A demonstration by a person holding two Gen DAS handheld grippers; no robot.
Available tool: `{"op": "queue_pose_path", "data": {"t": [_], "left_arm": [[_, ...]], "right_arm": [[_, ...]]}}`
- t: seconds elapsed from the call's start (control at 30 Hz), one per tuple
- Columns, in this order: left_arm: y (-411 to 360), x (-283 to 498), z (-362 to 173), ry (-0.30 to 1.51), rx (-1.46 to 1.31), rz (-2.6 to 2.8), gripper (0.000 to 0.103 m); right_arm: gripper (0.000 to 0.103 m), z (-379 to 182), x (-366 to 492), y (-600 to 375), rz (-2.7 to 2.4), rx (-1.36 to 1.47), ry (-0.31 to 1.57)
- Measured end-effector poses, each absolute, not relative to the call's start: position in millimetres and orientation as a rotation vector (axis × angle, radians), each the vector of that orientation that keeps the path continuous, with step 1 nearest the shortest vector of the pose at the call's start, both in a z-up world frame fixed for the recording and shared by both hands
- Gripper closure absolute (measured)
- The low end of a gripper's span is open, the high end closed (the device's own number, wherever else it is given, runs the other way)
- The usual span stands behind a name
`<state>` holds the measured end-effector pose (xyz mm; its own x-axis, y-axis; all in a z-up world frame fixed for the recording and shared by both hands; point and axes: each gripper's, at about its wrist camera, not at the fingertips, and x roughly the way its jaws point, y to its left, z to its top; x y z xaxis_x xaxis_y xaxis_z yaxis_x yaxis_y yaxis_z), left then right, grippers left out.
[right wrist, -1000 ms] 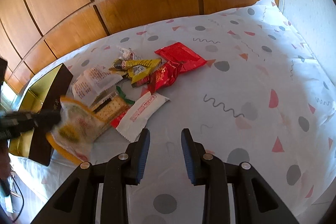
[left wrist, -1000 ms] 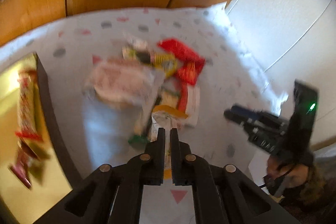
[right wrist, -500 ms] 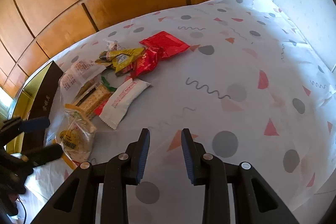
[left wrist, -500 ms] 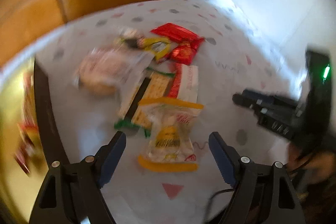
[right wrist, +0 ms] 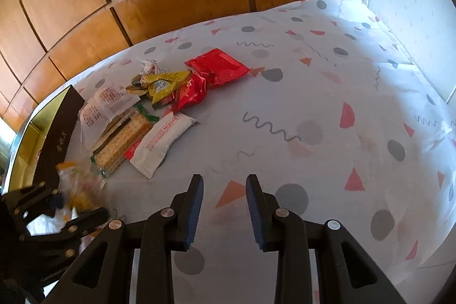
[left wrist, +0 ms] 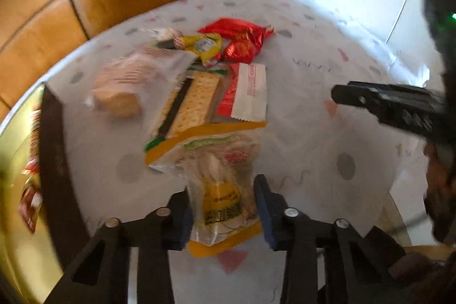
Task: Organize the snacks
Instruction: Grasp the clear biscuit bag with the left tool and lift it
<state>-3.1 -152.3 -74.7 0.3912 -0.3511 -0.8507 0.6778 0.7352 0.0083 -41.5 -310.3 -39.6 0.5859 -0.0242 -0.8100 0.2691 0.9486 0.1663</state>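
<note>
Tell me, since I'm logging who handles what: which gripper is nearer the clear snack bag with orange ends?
Left. The left gripper straddles the clear snack bag with orange ends, jaws closing; the right gripper hovers over bare tablecloth, well aside.

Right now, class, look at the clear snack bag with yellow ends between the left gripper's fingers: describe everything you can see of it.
The clear snack bag is a crinkly see-through plastic pouch with yellow-orange bands at both ends and a yellow label with dark print. Pale pieces show inside. It lies flat on the patterned cloth, lengthwise between the fingers of the left gripper, whose jaws are closing around it; whether the pads press it yet is unclear. Its far band overlaps the cracker packet. In the right wrist view it is only a blur.
</note>
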Motion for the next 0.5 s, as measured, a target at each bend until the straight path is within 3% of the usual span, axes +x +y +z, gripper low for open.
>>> {"op": "queue_pose_path", "data": {"t": [0.07,0.5], "left_arm": [[-137,-12,-70,0.916,0.367,-0.651,0.076],[-94,0,-91,0.951,0.1,-0.679,0.076]], "right_arm": [[0.072,-35,-34,-311,-0.143,0.285,0.932],[0.072,6,72,-277,0.126,0.241,0.928]]}}
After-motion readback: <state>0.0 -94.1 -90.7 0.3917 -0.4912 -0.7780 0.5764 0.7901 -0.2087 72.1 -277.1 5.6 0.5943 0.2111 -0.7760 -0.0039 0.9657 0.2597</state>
